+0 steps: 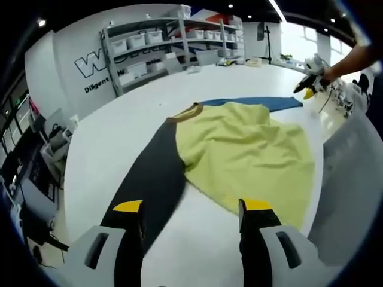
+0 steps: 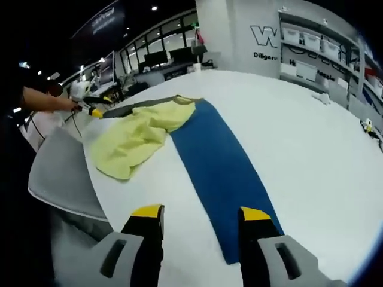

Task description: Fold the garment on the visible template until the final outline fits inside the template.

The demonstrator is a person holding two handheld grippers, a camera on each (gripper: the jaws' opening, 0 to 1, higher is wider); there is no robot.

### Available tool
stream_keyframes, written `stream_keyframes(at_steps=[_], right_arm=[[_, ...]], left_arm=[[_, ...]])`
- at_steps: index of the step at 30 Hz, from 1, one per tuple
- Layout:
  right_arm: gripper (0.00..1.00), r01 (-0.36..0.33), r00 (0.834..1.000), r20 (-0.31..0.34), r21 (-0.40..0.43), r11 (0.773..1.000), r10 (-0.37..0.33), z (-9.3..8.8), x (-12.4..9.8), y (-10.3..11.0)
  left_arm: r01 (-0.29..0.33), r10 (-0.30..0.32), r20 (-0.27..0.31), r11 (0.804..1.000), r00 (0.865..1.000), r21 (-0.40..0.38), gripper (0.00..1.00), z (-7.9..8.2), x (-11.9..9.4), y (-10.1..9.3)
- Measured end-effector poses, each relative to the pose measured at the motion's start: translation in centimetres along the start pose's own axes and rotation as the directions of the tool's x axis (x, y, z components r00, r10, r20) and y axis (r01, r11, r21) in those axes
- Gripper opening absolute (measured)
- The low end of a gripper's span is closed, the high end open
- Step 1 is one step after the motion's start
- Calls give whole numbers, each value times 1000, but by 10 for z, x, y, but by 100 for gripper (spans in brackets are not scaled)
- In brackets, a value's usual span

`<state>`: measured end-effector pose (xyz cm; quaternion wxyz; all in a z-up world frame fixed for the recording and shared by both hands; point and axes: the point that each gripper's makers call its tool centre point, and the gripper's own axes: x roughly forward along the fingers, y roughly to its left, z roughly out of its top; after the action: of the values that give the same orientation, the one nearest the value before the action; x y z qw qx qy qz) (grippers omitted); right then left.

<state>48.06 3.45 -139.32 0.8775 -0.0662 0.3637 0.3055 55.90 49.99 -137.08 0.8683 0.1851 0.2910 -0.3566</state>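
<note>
Yellow-tipped jaws of the left gripper [image 1: 191, 216] stand wide apart and hold nothing, hovering just above the white surface [image 1: 197, 251] near the hem of the garment [image 1: 251, 155], a yellow top lying spread and rumpled with one dark sleeve [image 1: 149, 179] running toward the camera and a blue sleeve [image 1: 263, 103] stretched out on its far side. In the right gripper view the right gripper [image 2: 200, 220] is likewise open and empty, its jaws over the cuff end of that blue sleeve [image 2: 221, 173], with the bunched yellow body [image 2: 134, 140] beyond. No printed template outline can be made out on the surface. Farther off stand shelves [image 1: 173, 42] with bins against the wall. The likely trouble is a careless pinch: catching only one layer of the wrinkled cloth would drag the body askew, and part of it already lies near the surface edge, where it could slip off.
</note>
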Motion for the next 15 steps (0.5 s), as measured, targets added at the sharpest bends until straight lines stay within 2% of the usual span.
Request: stream_keyframes(at_steps=[7,10,15], right_arm=[[43,-74,997,29,-66,995,77,25,20,34],[43,-100,994,27,-95,991,103,26,27,48],[44,-123,992,27,-93,988,126,25,36,62]], left_arm=[[66,-65,-13,997,998,34,59,-9,5,-14],[86,-85,-16,995,996,41,59,-12,6,-21],[133,-133,-14,990,991,51,58,-15,5,-35]])
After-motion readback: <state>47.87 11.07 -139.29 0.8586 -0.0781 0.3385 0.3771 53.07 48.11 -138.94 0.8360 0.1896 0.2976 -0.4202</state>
